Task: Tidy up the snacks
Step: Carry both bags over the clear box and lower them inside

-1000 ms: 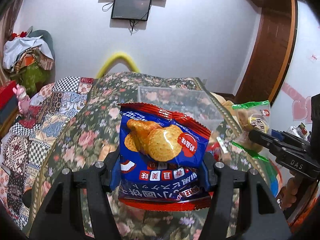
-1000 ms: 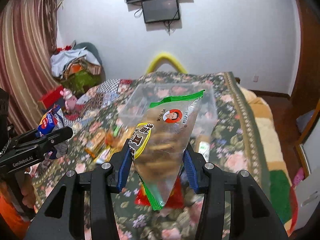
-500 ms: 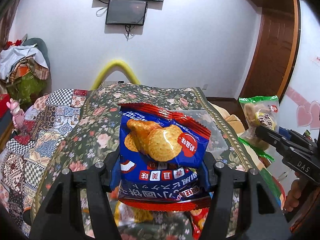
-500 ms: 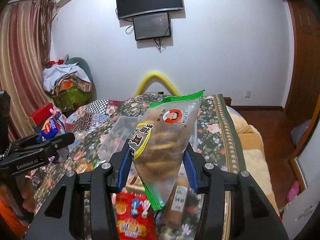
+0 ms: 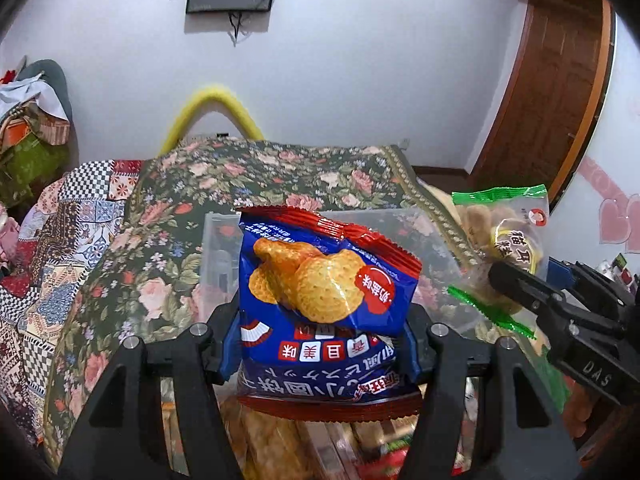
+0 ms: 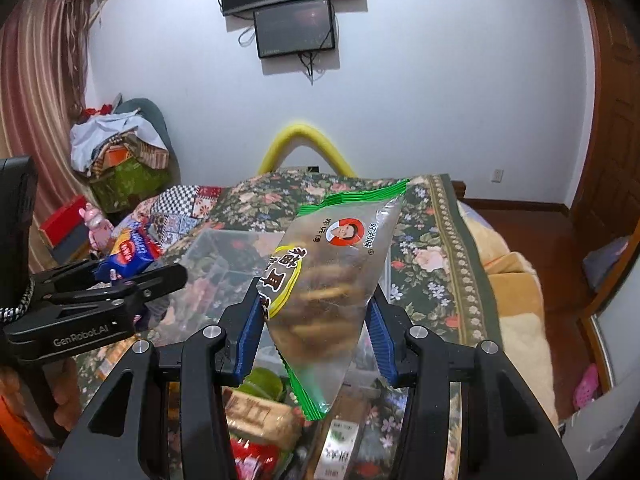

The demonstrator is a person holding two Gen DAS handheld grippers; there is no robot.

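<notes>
The floral bedspread (image 5: 248, 184) is seen from nearer the wall than a second before. The clear plastic bin (image 5: 218, 256), formerly well ahead, now lies just beyond both grippers. The blue biscuit bag (image 5: 320, 292) remains clamped upright in the half-closed left gripper (image 5: 320, 344) before the bin. The clear green-edged cookie bag (image 6: 332, 280) remains pinched by the right gripper (image 6: 316, 320) over the bin's near edge.

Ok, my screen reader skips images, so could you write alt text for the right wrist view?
The right gripper clamps a clear green-edged snack bag above a clear plastic bin on a floral bedspread. At left, the left gripper holds a blue snack bag; more snacks lie below.
</notes>
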